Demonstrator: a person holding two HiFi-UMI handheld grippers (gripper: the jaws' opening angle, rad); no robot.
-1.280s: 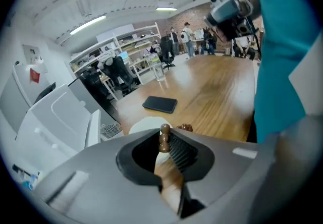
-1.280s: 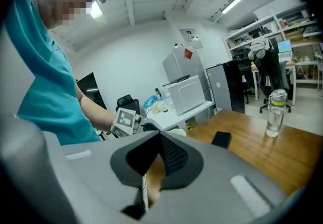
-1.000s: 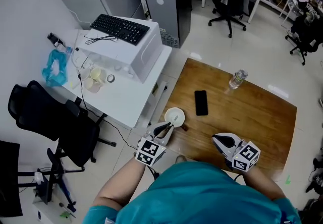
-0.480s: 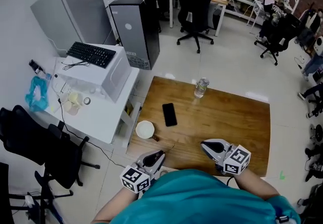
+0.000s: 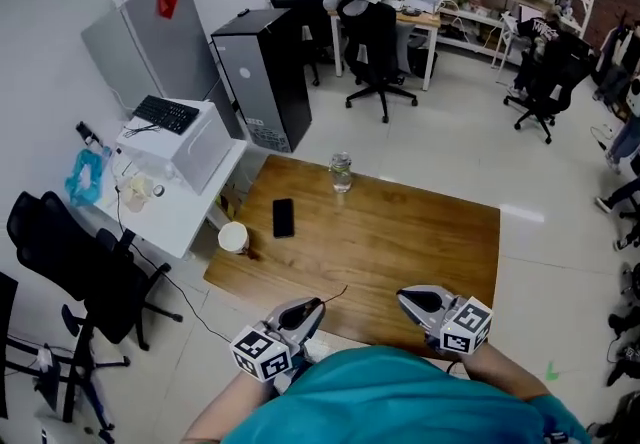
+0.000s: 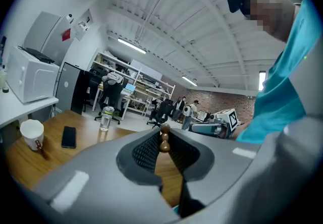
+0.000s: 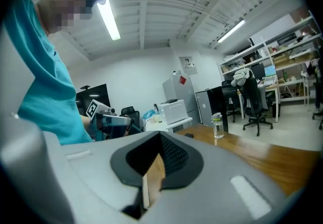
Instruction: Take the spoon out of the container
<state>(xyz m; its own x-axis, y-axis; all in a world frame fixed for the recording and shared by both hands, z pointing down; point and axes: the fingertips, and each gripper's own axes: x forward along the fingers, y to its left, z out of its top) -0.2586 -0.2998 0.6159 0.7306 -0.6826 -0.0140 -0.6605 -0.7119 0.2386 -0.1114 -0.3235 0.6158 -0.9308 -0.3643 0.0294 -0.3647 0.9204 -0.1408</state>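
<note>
A white cup (image 5: 233, 237) stands at the left corner of the wooden table (image 5: 400, 242); it also shows in the left gripper view (image 6: 32, 132). My left gripper (image 5: 312, 307) hovers at the table's near edge, well away from the cup. It is shut on a thin spoon (image 5: 335, 293) that sticks out past its tips. In the left gripper view the spoon's brown beaded handle end (image 6: 164, 138) sits between the closed pads of that gripper (image 6: 164, 129). My right gripper (image 5: 408, 297) is at the near edge too, shut and holding nothing (image 7: 159, 137).
A black phone (image 5: 283, 217) lies right of the cup and a clear water bottle (image 5: 341, 172) stands at the far edge. A small brown thing (image 5: 248, 254) lies beside the cup. A white desk (image 5: 170, 212) and a black chair (image 5: 70, 262) are to the left.
The left gripper has drawn back from the cup to the table's near edge with the spoon in it. The head view has lifted and shows more of the room.
</note>
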